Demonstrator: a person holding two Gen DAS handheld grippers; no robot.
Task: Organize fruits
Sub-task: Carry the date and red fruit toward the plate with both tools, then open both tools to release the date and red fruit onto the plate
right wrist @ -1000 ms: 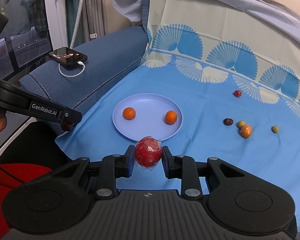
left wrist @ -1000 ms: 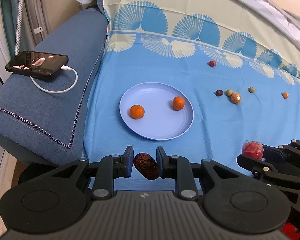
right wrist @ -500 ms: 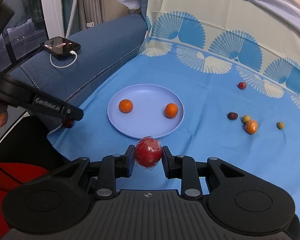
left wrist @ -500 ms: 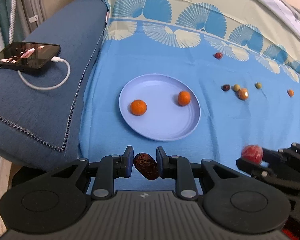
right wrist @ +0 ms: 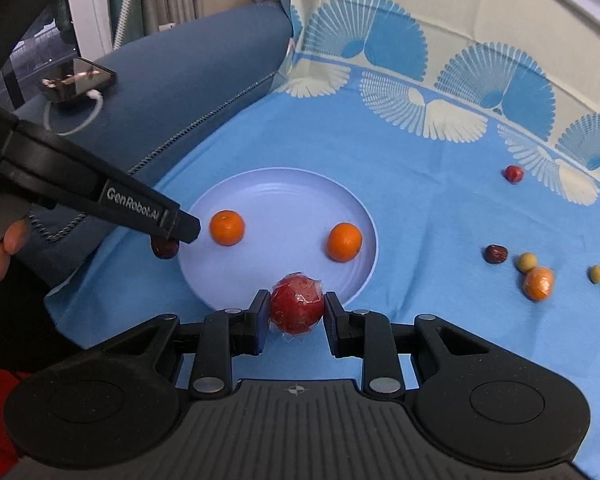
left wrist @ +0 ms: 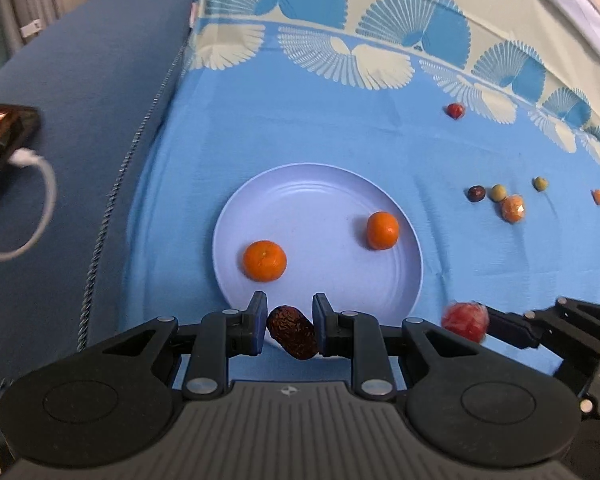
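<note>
A lilac plate (left wrist: 320, 188) (right wrist: 284, 192) lies on the blue cloth and holds two oranges (left wrist: 265, 261) (left wrist: 382, 230). My left gripper (left wrist: 290, 330) is shut on a wrinkled dark brown date (left wrist: 294, 338), just above the plate's near rim. My right gripper (right wrist: 296, 316) is shut on a red fruit in clear wrap (right wrist: 297, 309), at the plate's near edge. The red fruit also shows in the left wrist view (left wrist: 465, 320). The left gripper with its date (right wrist: 165, 247) shows at the plate's left rim in the right wrist view.
Several small fruits lie loose on the cloth right of the plate: a dark date (left wrist: 476, 193), a wrapped orange one (left wrist: 512, 208), green ones (left wrist: 540, 183), and a red one farther back (left wrist: 456, 111). A phone on a white cable (right wrist: 80, 78) rests on the blue sofa arm.
Both grippers have moved forward toward the plate with their fruits still held; the plate now looks larger and closer in both views.
</note>
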